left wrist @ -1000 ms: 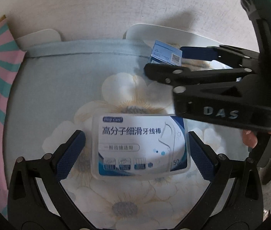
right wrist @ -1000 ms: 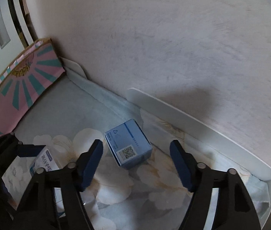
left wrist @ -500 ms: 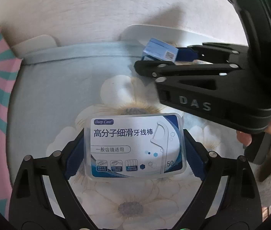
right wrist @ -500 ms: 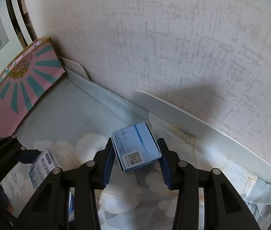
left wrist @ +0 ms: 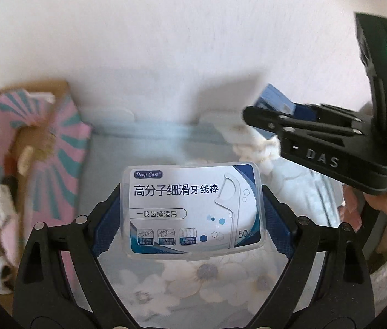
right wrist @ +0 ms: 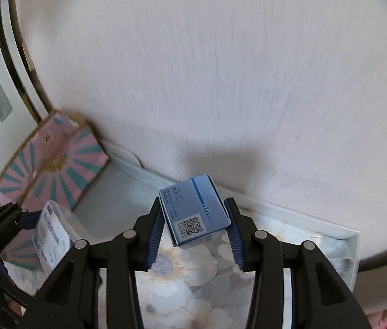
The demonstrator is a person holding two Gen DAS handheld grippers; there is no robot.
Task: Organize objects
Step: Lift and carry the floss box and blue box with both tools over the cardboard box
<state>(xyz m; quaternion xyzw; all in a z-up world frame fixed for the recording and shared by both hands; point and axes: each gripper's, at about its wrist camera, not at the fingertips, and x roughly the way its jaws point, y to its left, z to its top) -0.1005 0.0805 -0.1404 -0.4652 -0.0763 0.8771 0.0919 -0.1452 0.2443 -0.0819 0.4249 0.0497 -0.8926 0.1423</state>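
My left gripper [left wrist: 192,213] is shut on a clear plastic floss-pick box [left wrist: 192,209] with a blue and white label, held up above the floral cloth. The same box [right wrist: 53,235] appears at the left of the right wrist view. My right gripper [right wrist: 194,219] is shut on a small blue carton [right wrist: 194,213] with a QR code, lifted off the surface. That carton [left wrist: 274,101] and the right gripper [left wrist: 272,122] also show at the right of the left wrist view, with a hand behind.
A pink and teal striped cardboard box [left wrist: 31,170] holding several small items stands open at the left. The floral cloth [right wrist: 182,277] lines a white tray [right wrist: 352,244] set against a pale wall [right wrist: 220,68].
Both grippers closed on their boxes, the left on the floss-pick box and the right on the blue carton. Then both rose, lifting them off the floral cloth.
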